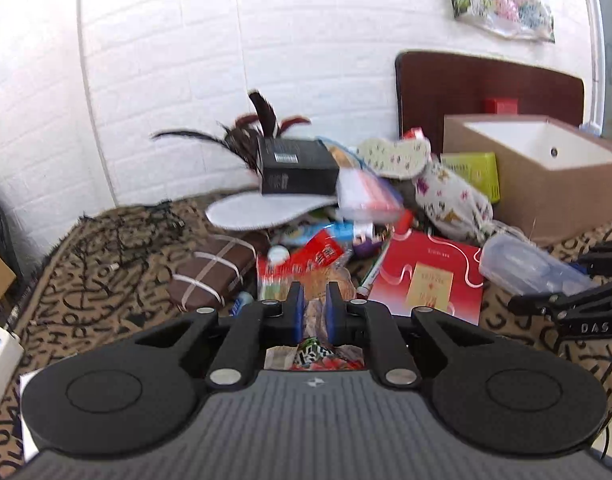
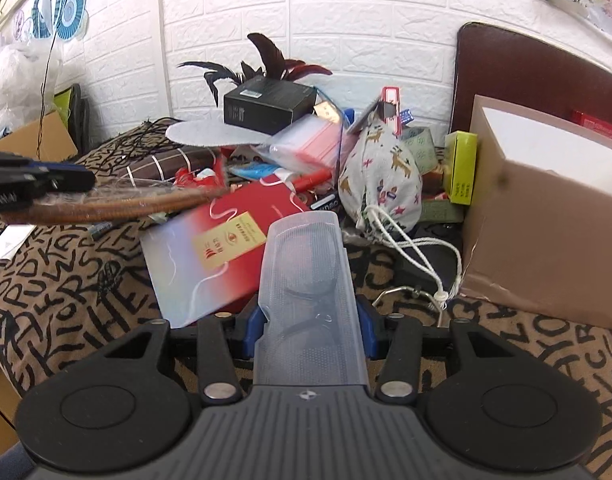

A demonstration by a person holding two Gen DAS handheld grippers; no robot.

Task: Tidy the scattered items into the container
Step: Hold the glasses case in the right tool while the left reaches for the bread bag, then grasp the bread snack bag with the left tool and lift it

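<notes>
We hold two grippers over a cluttered patterned tabletop [image 2: 57, 280]. Our left gripper [image 1: 314, 300] is clamped narrowly on a flat snack packet [image 1: 318, 268]. Our right gripper [image 2: 310, 320] grips a clear plastic glasses case [image 2: 306, 280]. The cardboard container [image 2: 546, 240] stands open to the right, near the pile.

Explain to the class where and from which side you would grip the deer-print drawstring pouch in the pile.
Grip the pouch at its cinched neck, where the white cord gathers the cloth narrow enough for the jaws. That neck points toward the camera and lies bare, so come from the near side, probably slightly above; the bulging body looks too wide.
</notes>
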